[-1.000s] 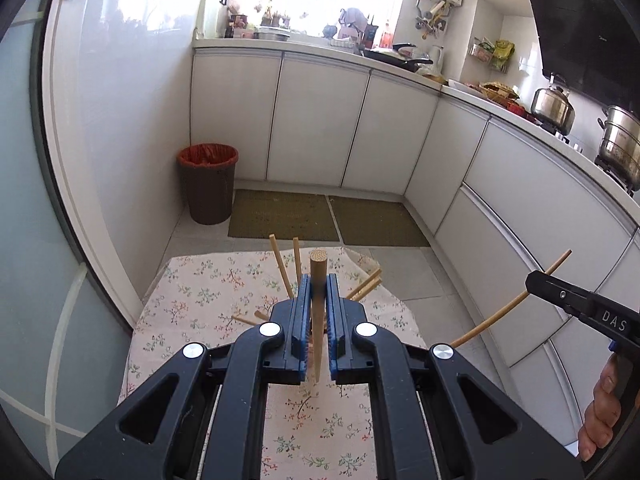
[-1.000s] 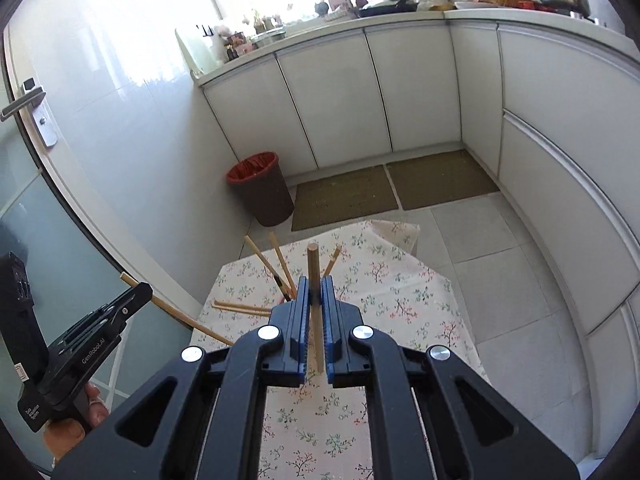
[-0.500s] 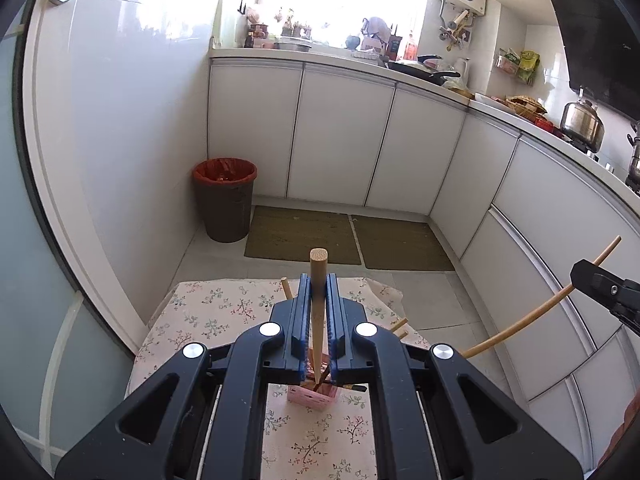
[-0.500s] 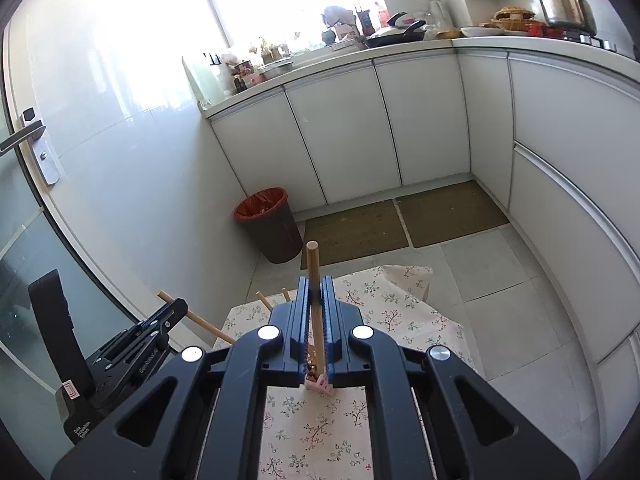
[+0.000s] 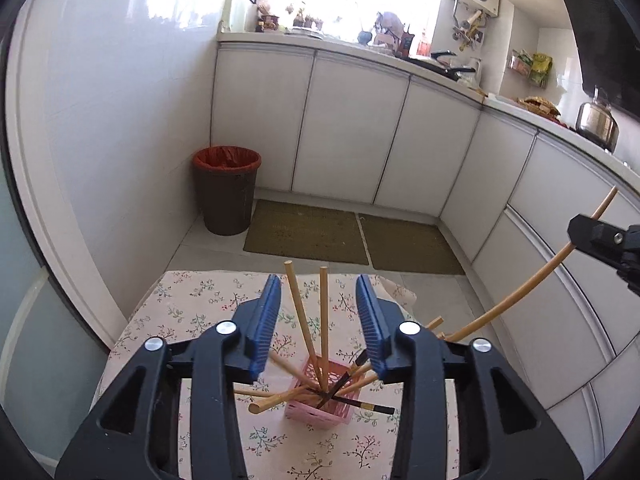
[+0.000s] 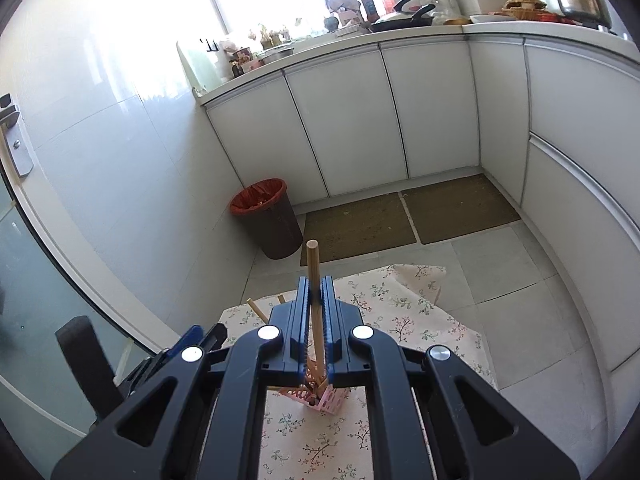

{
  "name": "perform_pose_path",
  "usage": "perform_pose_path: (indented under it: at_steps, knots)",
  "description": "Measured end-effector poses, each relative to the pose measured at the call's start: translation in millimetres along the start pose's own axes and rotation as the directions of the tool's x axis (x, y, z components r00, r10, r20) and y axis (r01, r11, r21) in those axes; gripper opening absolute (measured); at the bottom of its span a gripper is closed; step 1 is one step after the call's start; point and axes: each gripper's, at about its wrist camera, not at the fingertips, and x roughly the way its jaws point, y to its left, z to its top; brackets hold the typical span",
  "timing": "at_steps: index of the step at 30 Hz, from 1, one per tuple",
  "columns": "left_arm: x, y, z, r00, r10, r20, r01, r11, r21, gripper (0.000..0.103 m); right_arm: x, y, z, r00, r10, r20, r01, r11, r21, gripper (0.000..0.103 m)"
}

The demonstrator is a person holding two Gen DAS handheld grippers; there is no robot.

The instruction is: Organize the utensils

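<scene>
Left wrist view: my left gripper (image 5: 320,320) is opening, and the pads press on nothing; the two upright chopsticks (image 5: 324,316) that show between the jaws stand free in the pink basket (image 5: 316,412) on the floral tablecloth (image 5: 192,308). That basket sits straight ahead and below the jaws, crowded with sticks splayed in all directions. At the right edge I see my right gripper (image 5: 576,234) carrying a long chopstick (image 5: 516,292) whose lower end slants down-left toward the basket.

Right wrist view: my right gripper (image 6: 316,320) is clenched on that chopstick (image 6: 313,272), its long axis near vertical, with the lower tip just over the basket (image 6: 328,398). I judge this hand the one to act next: lower along the stick's axis, then let go.
</scene>
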Motion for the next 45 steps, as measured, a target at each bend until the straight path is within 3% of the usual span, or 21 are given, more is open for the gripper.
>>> perform_pose_path:
  at_steps: [9, 16, 19, 24, 32, 35, 38, 45]
  knots:
    - [-31, 23, 8, 0.998, 0.016, 0.063, -0.012, 0.997, -0.072, 0.042, 35, 6, -5, 1.000, -0.002, -0.029, 0.002, 1.000, 0.008, 0.006]
    - [-29, 41, -1, 0.999, 0.035, 0.038, -0.032, 0.995, -0.097, 0.045, 70, 11, -21, 0.997, 0.015, -0.075, -0.013, 1.000, 0.019, 0.006]
    - [-29, 46, -3, 0.998, 0.052, 0.032, -0.048, 0.993, -0.105, 0.050, 79, 11, -28, 0.994, 0.035, -0.102, -0.032, 0.999, 0.033, 0.010]
    - [-46, 42, -1, 0.991, 0.102, 0.088, -0.093, 0.991, -0.100, 0.070, 62, 15, -24, 0.998, 0.022, -0.064, -0.021, 1.000, 0.007, 0.010]
    - [-65, 28, 0, 0.990, 0.107, 0.089, -0.098, 0.991, -0.094, 0.078, 21, 9, -32, 0.999, -0.029, -0.045, 0.028, 1.000, -0.014, 0.010]
    - [-77, 21, -1, 0.988, 0.115, 0.100, -0.107, 0.991, -0.082, 0.082, 8, 3, -40, 0.998, -0.043, -0.046, 0.042, 0.999, -0.012, 0.016]
    - [-87, 15, -1, 0.987, 0.124, 0.107, -0.116, 0.991, -0.071, 0.087, -6, 0, -48, 0.998, -0.050, -0.041, 0.050, 0.999, -0.004, 0.034]
    - [-111, -2, -10, 0.983, 0.141, 0.117, -0.138, 0.990, -0.031, 0.096, -41, 2, -63, 0.996, -0.092, 0.015, 0.092, 0.995, -0.029, 0.055]
